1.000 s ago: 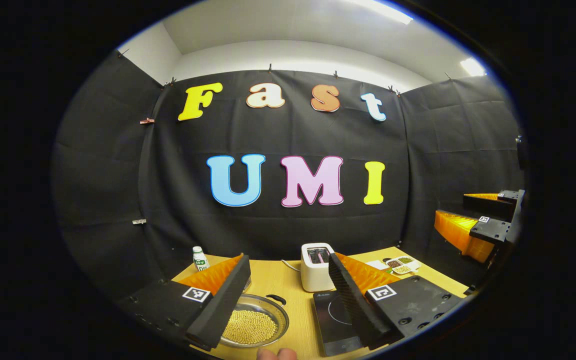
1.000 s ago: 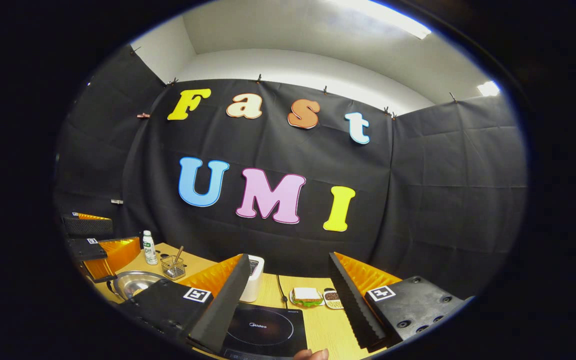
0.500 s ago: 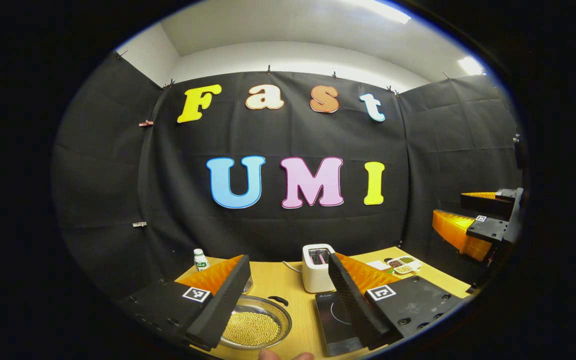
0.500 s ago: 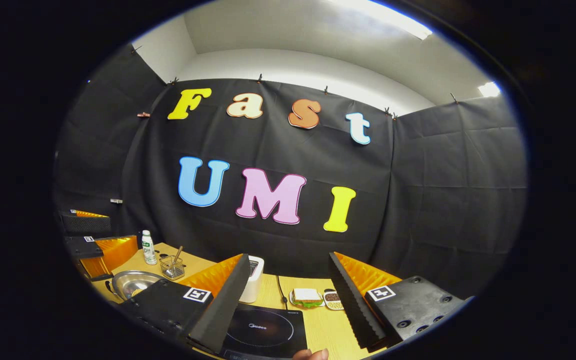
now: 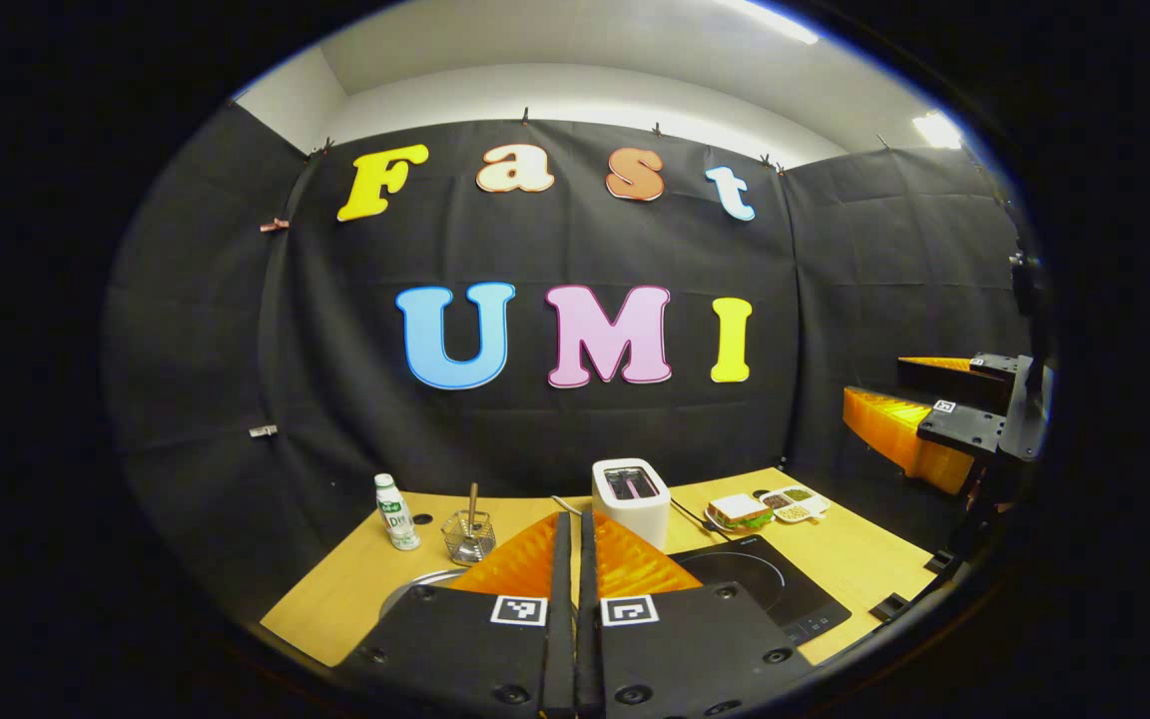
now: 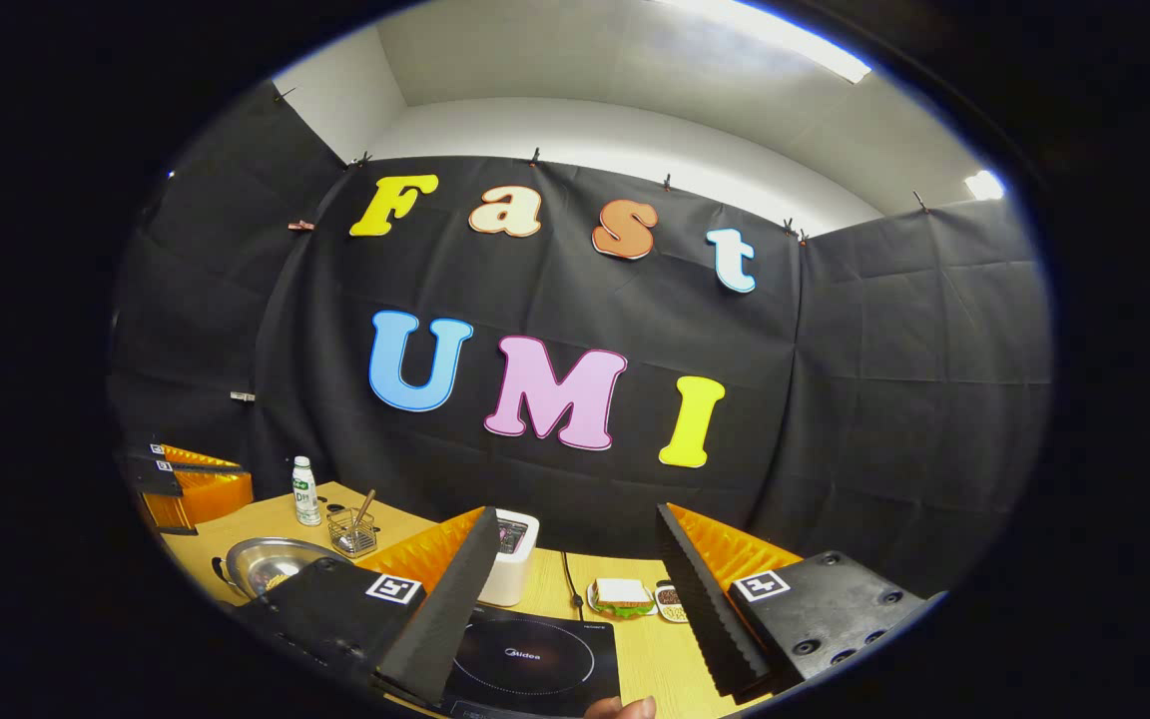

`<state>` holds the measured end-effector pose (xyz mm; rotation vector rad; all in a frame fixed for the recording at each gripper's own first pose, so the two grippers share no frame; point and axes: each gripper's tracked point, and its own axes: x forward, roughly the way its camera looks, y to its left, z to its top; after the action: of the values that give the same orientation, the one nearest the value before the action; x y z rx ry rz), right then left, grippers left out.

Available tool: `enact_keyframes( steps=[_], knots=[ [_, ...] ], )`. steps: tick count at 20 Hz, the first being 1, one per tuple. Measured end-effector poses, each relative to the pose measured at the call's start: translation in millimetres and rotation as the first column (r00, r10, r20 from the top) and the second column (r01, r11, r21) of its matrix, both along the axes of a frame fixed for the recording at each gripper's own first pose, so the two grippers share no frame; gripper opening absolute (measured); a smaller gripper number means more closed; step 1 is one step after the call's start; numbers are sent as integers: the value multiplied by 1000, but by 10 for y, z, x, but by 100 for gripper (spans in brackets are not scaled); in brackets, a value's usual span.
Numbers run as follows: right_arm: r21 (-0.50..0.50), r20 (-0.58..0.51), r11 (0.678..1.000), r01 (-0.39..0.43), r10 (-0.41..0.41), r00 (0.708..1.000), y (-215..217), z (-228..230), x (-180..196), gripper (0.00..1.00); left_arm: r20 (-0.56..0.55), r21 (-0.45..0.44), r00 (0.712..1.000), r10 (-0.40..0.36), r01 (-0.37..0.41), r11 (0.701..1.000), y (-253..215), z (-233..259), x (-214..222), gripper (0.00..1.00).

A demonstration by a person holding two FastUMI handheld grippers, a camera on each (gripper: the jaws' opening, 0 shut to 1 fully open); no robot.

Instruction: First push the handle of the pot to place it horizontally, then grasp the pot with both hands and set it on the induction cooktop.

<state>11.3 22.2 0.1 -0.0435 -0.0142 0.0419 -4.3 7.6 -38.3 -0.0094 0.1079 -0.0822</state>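
Two grippers before the push: left gripper (image 5: 575, 559) with jaws pressed together on nothing, pot (image 5: 413, 589) just below-left of them; right gripper (image 6: 575, 589) jaws wide above the induction cooktop (image 6: 535, 664). Advisably, lower the joined tips beside the pot's handle and nudge sideways gently.

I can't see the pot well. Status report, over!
Left gripper shut on nothing, above the table. Right gripper open, over the cooktop. Pot on the table, left of the cooktop. Nothing between them.
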Motion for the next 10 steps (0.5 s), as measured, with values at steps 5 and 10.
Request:
enact_keyframes(
  steps=[5,10],
  knots=[
    [0,-12,1000,-17,17,1000,67,-35,6,97,-176,6,981,-77,79,997,-8,-537,-110,5],
    [-13,-38,999,-34,33,999,115,-153,3,97,-436,-21,870,-230,245,969,-55,-1278,-468,5]
  ],
)
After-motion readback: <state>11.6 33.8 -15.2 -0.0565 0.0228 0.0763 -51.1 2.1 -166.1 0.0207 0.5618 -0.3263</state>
